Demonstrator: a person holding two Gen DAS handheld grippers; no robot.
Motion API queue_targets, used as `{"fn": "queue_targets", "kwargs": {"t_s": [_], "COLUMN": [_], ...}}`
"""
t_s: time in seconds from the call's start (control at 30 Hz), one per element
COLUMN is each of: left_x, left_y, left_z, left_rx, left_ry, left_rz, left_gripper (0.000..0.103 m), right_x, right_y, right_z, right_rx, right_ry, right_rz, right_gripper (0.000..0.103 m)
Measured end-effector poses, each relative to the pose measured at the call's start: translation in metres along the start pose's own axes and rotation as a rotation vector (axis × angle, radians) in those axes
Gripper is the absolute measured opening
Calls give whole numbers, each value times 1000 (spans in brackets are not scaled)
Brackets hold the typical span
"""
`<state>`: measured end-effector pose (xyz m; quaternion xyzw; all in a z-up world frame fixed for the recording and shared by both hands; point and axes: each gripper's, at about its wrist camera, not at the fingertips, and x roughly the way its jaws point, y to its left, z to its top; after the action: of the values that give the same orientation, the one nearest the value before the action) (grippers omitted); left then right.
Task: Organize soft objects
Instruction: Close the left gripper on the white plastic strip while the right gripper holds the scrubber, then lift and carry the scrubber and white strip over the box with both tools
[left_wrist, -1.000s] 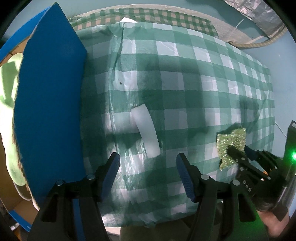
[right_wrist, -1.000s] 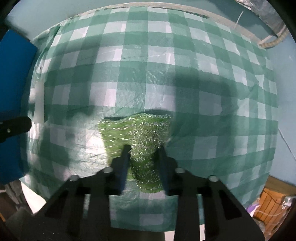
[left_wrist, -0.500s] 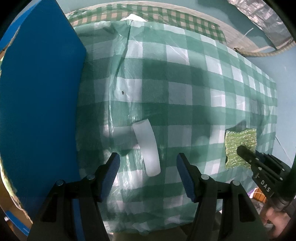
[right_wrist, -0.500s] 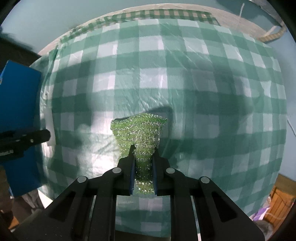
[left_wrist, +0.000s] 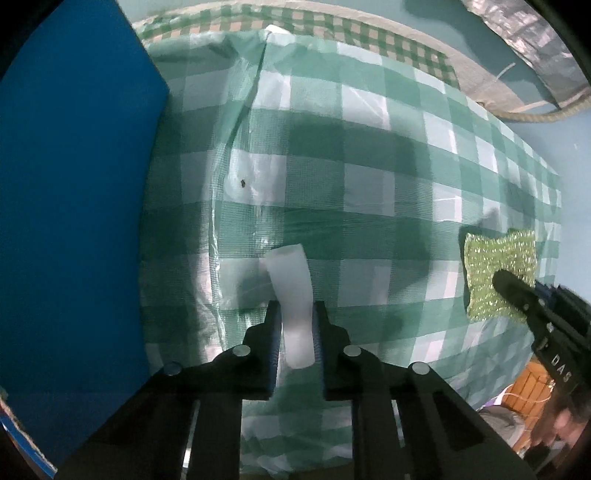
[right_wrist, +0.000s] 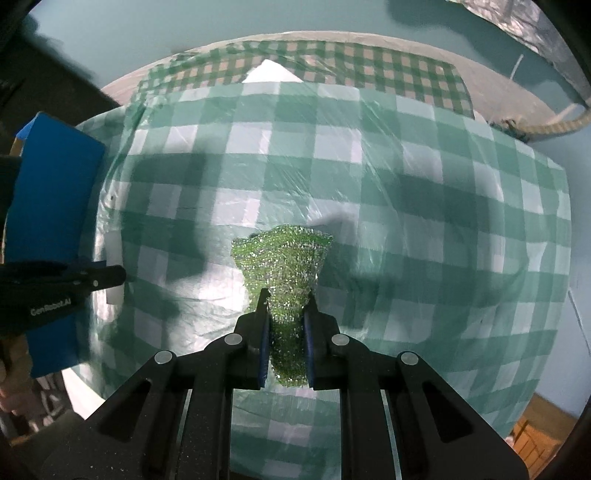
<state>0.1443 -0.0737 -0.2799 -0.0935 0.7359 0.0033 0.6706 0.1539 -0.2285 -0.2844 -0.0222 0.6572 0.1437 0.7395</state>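
A white foam strip lies on the green checked tablecloth. My left gripper points down over it, jaws closing tight on its near end, pads pressing both sides. The strip and the left gripper also show at the left edge of the right wrist view. A glittery green scrubber pad is pinched at its near end by my right gripper, which is shut on it; the pad's far end fans out. The pad and the right gripper appear at the right of the left wrist view.
A tall blue box wall stands along the left side of the cloth and also shows as a blue box in the right wrist view. A rope lies beyond the far right corner. A wooden crate sits below the right edge.
My left gripper's jaws went from wide open to shut on the white strip. My right gripper tightened on the green pad and drew back from the cloth with it.
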Motion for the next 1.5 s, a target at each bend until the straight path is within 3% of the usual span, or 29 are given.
{"fn": "queue_targets", "kwargs": {"t_s": [0.4, 0.77, 1.5], "left_x": [-18, -53, -123], "left_y": [0, -16, -18], "left_z": [-27, -48, -87], "left_rx": [40, 118, 196], "left_ry": [-27, -105, -235], "left_rz": [-12, 30, 48], "left_gripper": [13, 13, 13], "right_x": [-10, -30, -99], "right_y": [7, 20, 63], "right_z": [1, -6, -14], "right_rx": [-56, -123, -235], "right_ry": [-8, -23, -97], "right_rz": [18, 18, 60], "right_gripper": [13, 13, 13]}}
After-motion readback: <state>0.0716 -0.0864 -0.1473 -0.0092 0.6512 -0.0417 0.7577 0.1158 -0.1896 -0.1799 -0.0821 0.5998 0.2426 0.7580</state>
